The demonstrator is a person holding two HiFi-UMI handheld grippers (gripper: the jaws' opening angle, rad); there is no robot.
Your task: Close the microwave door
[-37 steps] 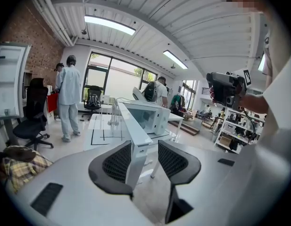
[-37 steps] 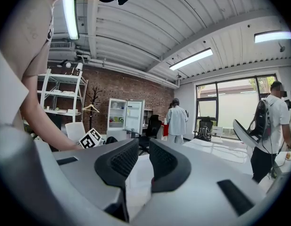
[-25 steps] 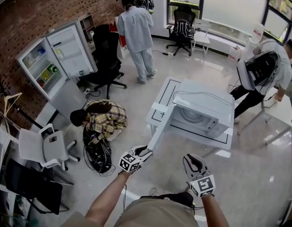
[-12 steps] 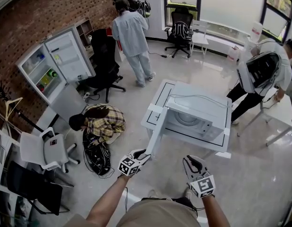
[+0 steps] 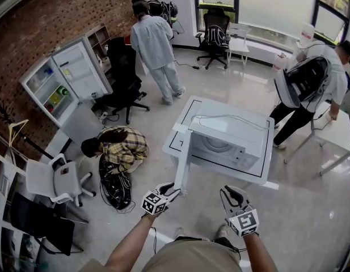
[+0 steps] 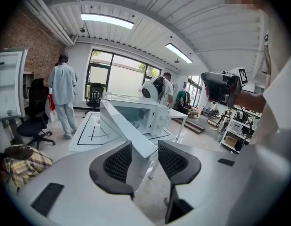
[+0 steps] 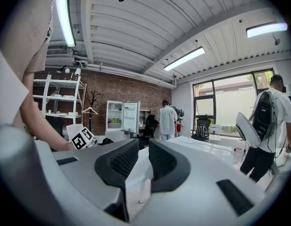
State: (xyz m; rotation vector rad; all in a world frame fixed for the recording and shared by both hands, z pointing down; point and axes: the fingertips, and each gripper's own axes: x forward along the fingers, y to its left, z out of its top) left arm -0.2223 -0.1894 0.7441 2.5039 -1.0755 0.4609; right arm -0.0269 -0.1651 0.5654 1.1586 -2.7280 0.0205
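Observation:
The white microwave [image 5: 231, 137] stands on a white table [image 5: 186, 115] marked with black lines. Its door [image 5: 185, 160] is swung wide open and sticks out toward me. My left gripper [image 5: 170, 189] is at the door's free edge. In the left gripper view the door [image 6: 124, 124] runs up between the open jaws, and its end sits between the pads [image 6: 118, 163] of that gripper [image 6: 144, 160]. My right gripper [image 5: 231, 192] hangs to the right, off the microwave. In its own view the right gripper [image 7: 143, 160] shows a narrow gap with nothing held.
A person crouches over bags on the floor [image 5: 118, 143] left of the table. Another stands at the back [image 5: 155, 41], and a third with a backpack [image 5: 305, 86] bends at a white side table [image 5: 339, 135]. An open fridge [image 5: 67, 78] and office chairs [image 5: 126, 75] line the left wall.
The table and microwave have drifted left and up in the head view. My left gripper has stayed at the door's edge. The right gripper has hardly moved.

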